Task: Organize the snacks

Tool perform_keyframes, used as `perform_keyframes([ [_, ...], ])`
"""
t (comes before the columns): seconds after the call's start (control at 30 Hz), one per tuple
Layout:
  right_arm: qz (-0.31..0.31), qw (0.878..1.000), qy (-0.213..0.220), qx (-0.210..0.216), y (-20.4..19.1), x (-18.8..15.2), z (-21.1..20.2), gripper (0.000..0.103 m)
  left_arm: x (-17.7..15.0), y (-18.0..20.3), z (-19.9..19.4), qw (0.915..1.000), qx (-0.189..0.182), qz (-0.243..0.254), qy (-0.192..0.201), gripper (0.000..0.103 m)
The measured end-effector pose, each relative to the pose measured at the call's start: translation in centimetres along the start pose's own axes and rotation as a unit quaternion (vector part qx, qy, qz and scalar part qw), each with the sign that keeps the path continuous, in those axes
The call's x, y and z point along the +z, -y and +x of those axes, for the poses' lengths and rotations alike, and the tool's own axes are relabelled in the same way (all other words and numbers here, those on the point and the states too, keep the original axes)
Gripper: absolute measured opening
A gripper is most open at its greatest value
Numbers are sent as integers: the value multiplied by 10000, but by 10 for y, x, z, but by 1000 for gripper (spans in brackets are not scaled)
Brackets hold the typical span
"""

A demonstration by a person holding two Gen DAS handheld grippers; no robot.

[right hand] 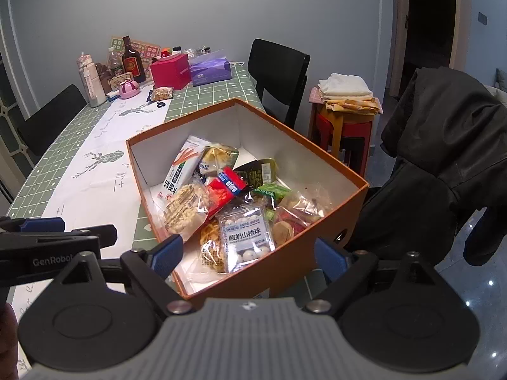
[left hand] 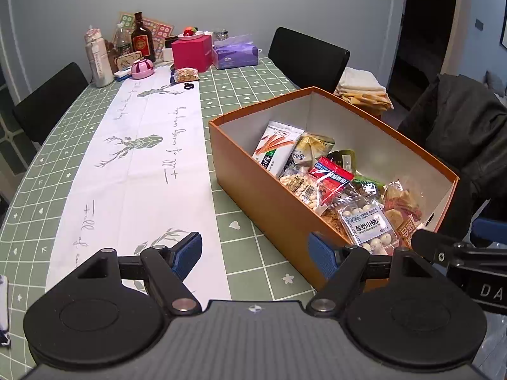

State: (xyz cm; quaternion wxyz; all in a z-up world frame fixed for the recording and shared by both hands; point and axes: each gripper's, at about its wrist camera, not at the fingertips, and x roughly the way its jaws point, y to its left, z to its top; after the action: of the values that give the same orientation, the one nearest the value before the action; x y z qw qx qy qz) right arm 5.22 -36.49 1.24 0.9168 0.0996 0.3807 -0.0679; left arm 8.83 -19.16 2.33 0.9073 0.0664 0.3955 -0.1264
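Note:
An orange cardboard box (left hand: 253, 171) stands open on the table and holds several snack packets, among them a white yogurt-ball pack (left hand: 367, 224), a red packet (left hand: 332, 177) and a carrot-stick pack (left hand: 275, 145). The box (right hand: 336, 247) and the yogurt-ball pack (right hand: 247, 237) also show in the right wrist view. My left gripper (left hand: 255, 253) is open and empty, low over the table at the box's near left corner. My right gripper (right hand: 248, 256) is open and empty, above the box's near edge. One snack bag (left hand: 187, 74) lies at the table's far end.
The table has a green checked cloth (left hand: 240, 95) with a white runner (left hand: 142, 158). Bottles, a red box (left hand: 191, 52) and a purple tissue pack (left hand: 236, 52) crowd the far end. Black chairs (left hand: 307, 57) surround it. A dark jacket (right hand: 443, 164) hangs at right beside a red stool (right hand: 348, 126).

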Motion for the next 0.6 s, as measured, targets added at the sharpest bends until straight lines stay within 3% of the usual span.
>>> perform_keyframes([
  [0.13,43,9999,-152,68,2,-2,6,89,-5,2,4,10000,57,17,-5,89],
  [0.6,-37,10000,-85,33,1,-6,6,94,-6,18,7,9998,60,177,62,89],
])
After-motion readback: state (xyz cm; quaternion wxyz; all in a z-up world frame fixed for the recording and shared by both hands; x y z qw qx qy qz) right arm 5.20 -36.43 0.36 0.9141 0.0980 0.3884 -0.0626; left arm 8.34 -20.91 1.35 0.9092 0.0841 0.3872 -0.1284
